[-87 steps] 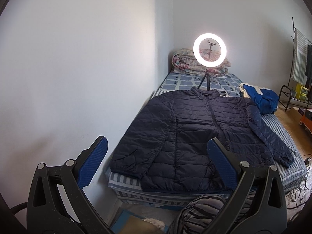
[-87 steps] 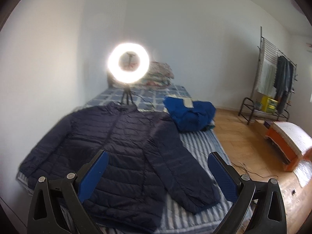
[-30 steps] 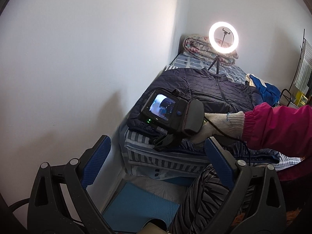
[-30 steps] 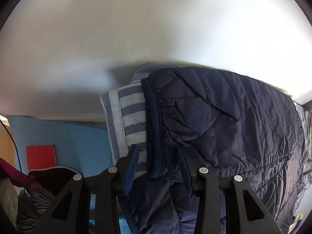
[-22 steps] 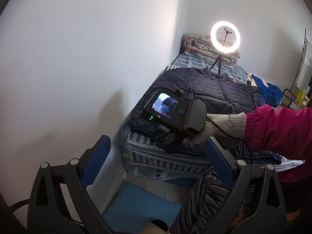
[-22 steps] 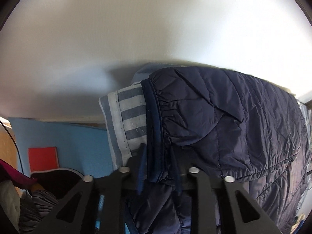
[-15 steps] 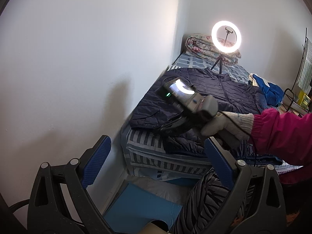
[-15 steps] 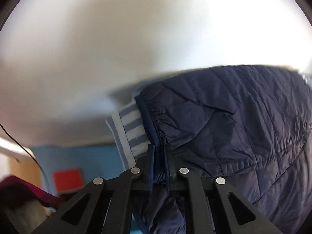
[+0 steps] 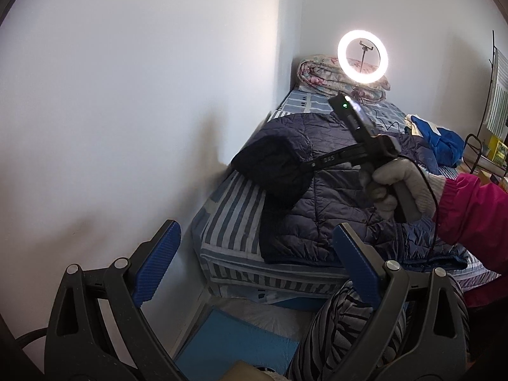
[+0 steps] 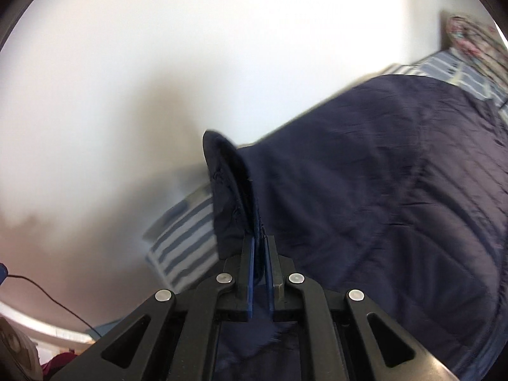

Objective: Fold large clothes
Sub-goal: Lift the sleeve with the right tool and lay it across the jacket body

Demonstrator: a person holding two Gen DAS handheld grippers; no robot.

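A navy quilted jacket (image 9: 343,187) lies spread on the striped bed (image 9: 231,219). My right gripper (image 9: 304,166), held in a gloved hand, is shut on the cuff of the jacket's left sleeve (image 9: 273,165) and holds it lifted above the bed, curled over toward the jacket body. In the right wrist view the right gripper (image 10: 261,247) pinches the sleeve cuff (image 10: 228,187) between its blue pads. My left gripper (image 9: 254,263) is open and empty, held back from the foot of the bed.
A white wall (image 9: 143,111) runs along the bed's left side. A lit ring light (image 9: 362,56) on a tripod and a rolled quilt (image 9: 317,73) stand at the bed's far end. A blue garment (image 9: 441,139) lies at the right. A blue mat (image 9: 235,343) covers the floor below.
The right gripper closed on the left sleeve cuff and has lifted it off the bed, swinging it up and toward the jacket's middle. The left gripper has stayed put.
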